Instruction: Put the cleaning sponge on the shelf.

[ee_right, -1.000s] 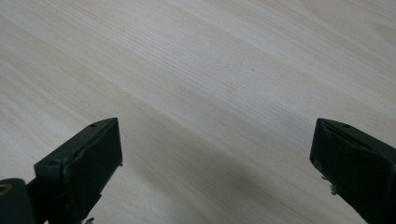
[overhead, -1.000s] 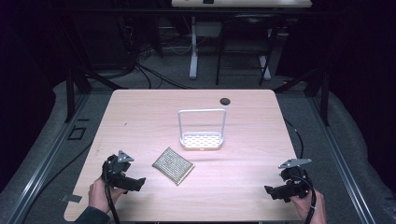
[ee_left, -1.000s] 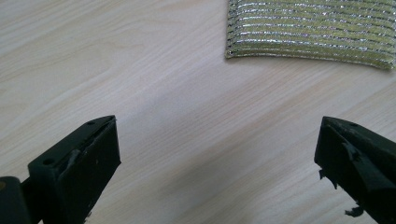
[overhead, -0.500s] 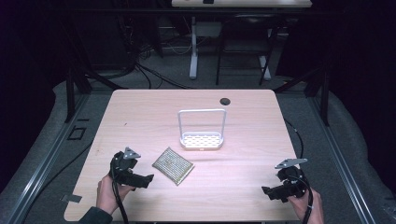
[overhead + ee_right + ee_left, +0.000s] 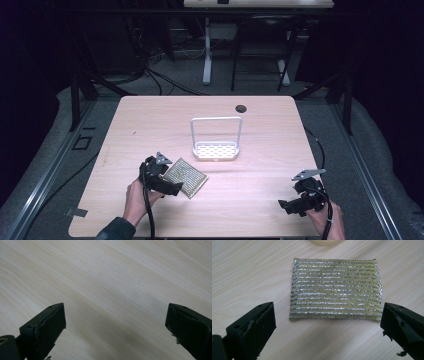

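We see the wooden table (image 5: 150, 120) carrying a white wire rack (image 5: 216, 140) near its middle. Left of the middle, toward the near edge, lies the gold-and-silver scouring pad (image 5: 335, 290), flat on the wood. Our left gripper (image 5: 172, 187) sits at the pad's near side, jaws spread wider than the pad and seemingly not touching it. Our right gripper (image 5: 286, 206) rests by the near right corner, jaws spread over bare wood.

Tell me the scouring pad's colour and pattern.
The scouring pad is yellow-green with shiny silver stripes; clearest in the left gripper view.
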Demonstrator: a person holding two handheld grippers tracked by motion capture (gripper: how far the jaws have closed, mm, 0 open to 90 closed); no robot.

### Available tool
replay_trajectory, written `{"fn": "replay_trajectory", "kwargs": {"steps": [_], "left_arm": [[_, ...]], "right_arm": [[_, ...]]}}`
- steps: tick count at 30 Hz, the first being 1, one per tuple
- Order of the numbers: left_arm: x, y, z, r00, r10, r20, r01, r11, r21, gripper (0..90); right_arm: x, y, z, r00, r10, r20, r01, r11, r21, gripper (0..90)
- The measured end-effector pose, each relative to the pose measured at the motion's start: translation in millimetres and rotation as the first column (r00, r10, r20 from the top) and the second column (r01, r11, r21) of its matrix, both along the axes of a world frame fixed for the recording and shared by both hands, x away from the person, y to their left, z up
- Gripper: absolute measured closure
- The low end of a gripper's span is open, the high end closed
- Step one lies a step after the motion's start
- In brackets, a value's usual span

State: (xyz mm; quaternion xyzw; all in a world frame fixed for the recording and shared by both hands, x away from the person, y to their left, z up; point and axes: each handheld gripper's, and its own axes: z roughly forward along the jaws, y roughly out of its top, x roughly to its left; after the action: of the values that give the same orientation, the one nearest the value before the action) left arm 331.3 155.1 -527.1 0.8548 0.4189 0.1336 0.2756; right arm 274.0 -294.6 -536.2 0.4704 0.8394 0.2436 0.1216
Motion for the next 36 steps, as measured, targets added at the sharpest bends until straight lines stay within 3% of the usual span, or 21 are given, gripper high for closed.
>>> {"fn": "replay_trajectory", "kwargs": {"steps": [11, 22, 25, 36], "left_arm": [[17.8, -27.0, -16.1, 0.9994, -0.026, -0.024, 0.027, 0.9986, 0.045, 0.0], [26.3, -32.0, -27.1, 0.9987, -0.009, -0.051, 0.012, 0.9973, 0.072, 0.3], [26.8, -32.1, -29.0, 0.9983, -0.014, -0.057, 0.017, 0.9981, 0.059, 6.7], [22.8, -28.3, -31.8, 0.9988, -0.022, -0.045, 0.024, 0.9989, 0.04, 17.0]], "right_arm": [[-0.4, 0.1, 0.4, 1.0, 0.009, 0.003, -0.009, 0.9999, -0.007, 2.6], [-1.1, 0.6, 1.0, 0.9999, 0.014, 0.001, -0.014, 0.9999, -0.004, 2.6], [-0.3, 0.5, 0.1, 0.9999, 0.013, -0.005, -0.013, 0.9999, -0.005, 2.7], [-2.0, 0.6, 1.8, 0.9999, 0.012, 0.004, -0.012, 0.9999, 0.0, 2.9]]}}
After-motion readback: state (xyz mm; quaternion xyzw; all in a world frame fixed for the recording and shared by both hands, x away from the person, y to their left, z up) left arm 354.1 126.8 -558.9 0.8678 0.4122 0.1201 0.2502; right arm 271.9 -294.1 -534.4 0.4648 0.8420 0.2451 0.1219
